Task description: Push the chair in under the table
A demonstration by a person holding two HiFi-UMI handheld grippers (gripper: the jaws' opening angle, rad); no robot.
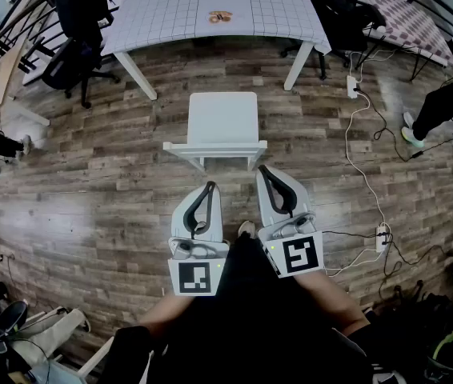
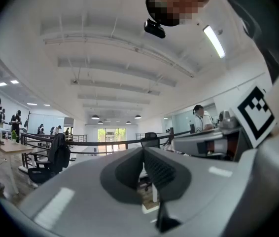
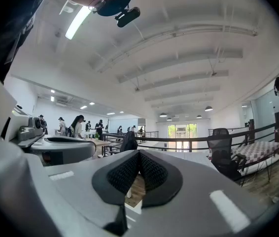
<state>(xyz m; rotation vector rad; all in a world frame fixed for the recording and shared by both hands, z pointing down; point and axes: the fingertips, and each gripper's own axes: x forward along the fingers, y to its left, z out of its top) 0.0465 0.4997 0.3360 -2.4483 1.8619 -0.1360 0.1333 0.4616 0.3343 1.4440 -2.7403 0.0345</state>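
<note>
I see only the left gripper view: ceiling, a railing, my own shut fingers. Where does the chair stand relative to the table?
Observer: In the head view the white chair stands on the wood floor, pulled out in front of the table, with its seat not under it.
Operator: Do my grippers touch it?
Observer: The left gripper is apart from it, behind the backrest. The right gripper is very close to the backrest; I cannot tell whether it touches.
Operator: Is anything in the chair's way?
Observer: A white cable lies on the floor to the chair's right, not between the chair and the table.
</note>
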